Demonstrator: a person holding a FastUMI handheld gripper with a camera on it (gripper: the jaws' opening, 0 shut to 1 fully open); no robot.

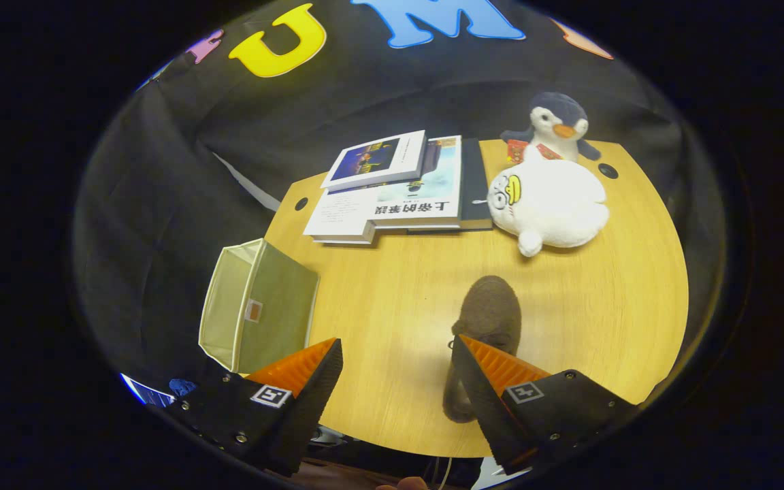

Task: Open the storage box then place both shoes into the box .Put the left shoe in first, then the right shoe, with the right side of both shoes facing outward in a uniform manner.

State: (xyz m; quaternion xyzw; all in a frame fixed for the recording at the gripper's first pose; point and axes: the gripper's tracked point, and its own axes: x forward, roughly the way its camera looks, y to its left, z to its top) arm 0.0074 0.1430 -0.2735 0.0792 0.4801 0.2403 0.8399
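**Fingers apart above table**

Hovering with gripper (395,354) fingers spread wide, clamping nothing. Brown shoe (489,320) lying on wooden table (589,306), partly beneath right finger (484,374). Open storage box (256,313) sitting at 10 o'clock from fingers, overhanging table edge.

Bare table (392,299) between storage box (259,313) and shoe (491,316); books (399,187), plush toys (548,204) beyond.
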